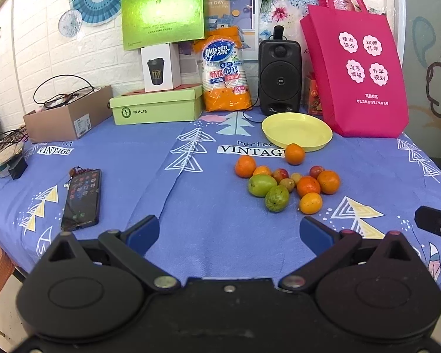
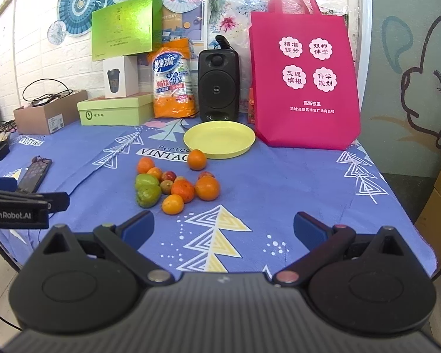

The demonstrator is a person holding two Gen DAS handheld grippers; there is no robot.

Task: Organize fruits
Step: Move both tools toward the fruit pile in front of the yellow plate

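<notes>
A pile of small fruits (image 1: 288,184) lies on the blue tablecloth: several oranges, two green fruits (image 1: 276,197) and small red ones. It also shows in the right wrist view (image 2: 176,188). One orange (image 1: 294,153) sits apart, touching the rim of an empty yellow plate (image 1: 297,131), which the right wrist view shows too (image 2: 219,138). My left gripper (image 1: 229,232) is open and empty, near the table's front edge, short of the pile. My right gripper (image 2: 223,228) is open and empty, to the right of the pile.
A phone (image 1: 82,198) lies at the left. A pink bag (image 1: 355,67), a black speaker (image 1: 279,73), a pack of paper cups (image 1: 225,70), green boxes (image 1: 155,107) and a cardboard box (image 1: 67,117) line the back. The table edge runs at the right (image 2: 402,206).
</notes>
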